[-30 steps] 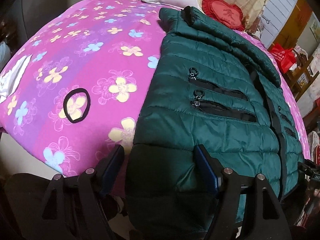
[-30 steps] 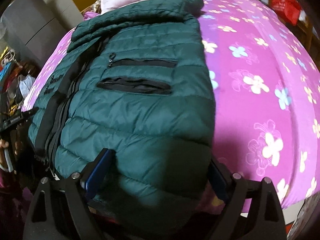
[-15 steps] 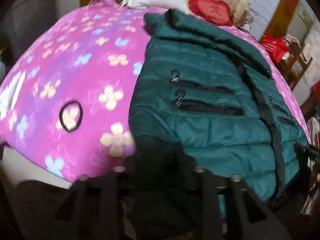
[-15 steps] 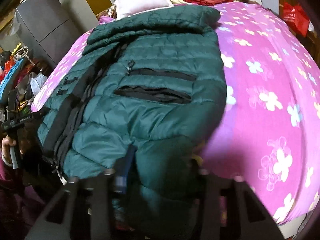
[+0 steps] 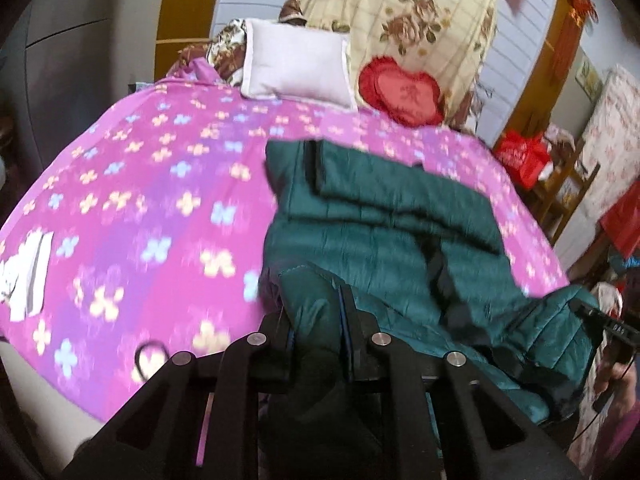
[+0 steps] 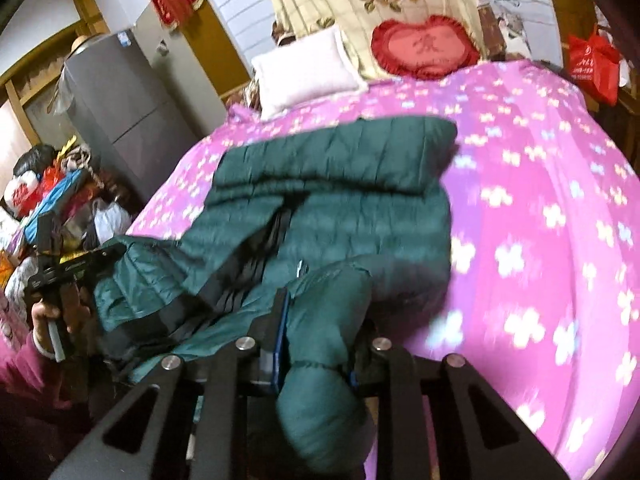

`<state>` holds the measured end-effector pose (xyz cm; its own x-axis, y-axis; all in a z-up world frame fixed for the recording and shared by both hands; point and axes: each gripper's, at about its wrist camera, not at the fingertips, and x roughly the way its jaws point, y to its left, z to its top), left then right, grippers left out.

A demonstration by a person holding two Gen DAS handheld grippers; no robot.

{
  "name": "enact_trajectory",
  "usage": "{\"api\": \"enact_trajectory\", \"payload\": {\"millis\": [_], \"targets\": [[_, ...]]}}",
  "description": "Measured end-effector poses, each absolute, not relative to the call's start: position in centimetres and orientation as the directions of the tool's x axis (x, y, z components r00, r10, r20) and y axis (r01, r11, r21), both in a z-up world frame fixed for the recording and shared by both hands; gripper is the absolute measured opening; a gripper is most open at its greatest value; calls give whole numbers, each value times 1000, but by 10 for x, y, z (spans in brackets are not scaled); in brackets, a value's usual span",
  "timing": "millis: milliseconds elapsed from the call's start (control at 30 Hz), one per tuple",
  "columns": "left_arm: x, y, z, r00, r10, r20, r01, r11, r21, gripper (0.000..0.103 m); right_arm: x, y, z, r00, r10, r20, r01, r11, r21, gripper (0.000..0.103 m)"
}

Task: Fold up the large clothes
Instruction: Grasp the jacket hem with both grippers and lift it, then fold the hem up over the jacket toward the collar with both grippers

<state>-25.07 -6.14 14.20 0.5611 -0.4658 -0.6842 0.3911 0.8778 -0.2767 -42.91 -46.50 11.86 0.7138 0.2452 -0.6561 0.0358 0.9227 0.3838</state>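
A dark green quilted jacket [image 5: 384,220] lies on a pink flowered bedspread [image 5: 152,200], collar toward the pillows. My left gripper [image 5: 316,312] is shut on a bunched fold of the jacket's hem and holds it raised above the bed. In the right wrist view the same jacket [image 6: 360,184] lies across the bedspread [image 6: 540,220]. My right gripper [image 6: 320,320] has its jaws closing, with a thick roll of the hem pressed between the pads and lifted. The other gripper [image 6: 68,268] shows at the far left in a hand. The zipper front sags between the two grips.
A white pillow [image 5: 298,66] and a red heart cushion [image 5: 400,96] lie at the head of the bed. A black hair tie [image 5: 150,354] and white paper [image 5: 28,276] sit on the bedspread's left side. A grey cabinet [image 6: 120,108] and cluttered bags [image 6: 48,192] stand beside the bed.
Both grippers closed on the jacket's hem and rose, lifting the lower edge off the bed. The views tilted up toward the pillows, and the jacket's bottom half now hangs bunched.
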Motion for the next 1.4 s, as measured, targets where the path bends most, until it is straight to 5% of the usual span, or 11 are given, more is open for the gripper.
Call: {"api": "enact_trajectory", "payload": {"millis": [633,800,1000,1067,1100,1167,1233,1400], "targets": [[-48,-135,135,596,-402,-695,205,913,-352,0,-237,-563,140,770,76,-634,253,875,412,23],[-6,-150,100,540,-418,-731,190,906,-379,9,-177,-585,101,713,55,-699,345,841,418,23],[4,-130,108,504,-561,-656,238,821,-519,29,-146,-608,44,703,102,-704,428,730,532,27],[-3,-122,123,558,-519,-648,240,848,-473,48,-143,-611,43,720,119,-684,414,718,560,34],[-6,-119,131,594,-494,-634,239,862,-447,50,-142,-612,45,724,136,-677,402,714,573,38],[-16,-113,145,648,-471,-598,257,875,-411,51,-145,-617,53,747,165,-644,379,690,617,63],[-22,-111,152,664,-464,-586,270,880,-391,51,-155,-621,68,789,152,-595,361,669,649,73],[-37,-131,155,675,-457,-580,321,889,-326,51,-177,-614,108,831,69,-552,341,720,604,75]]}}
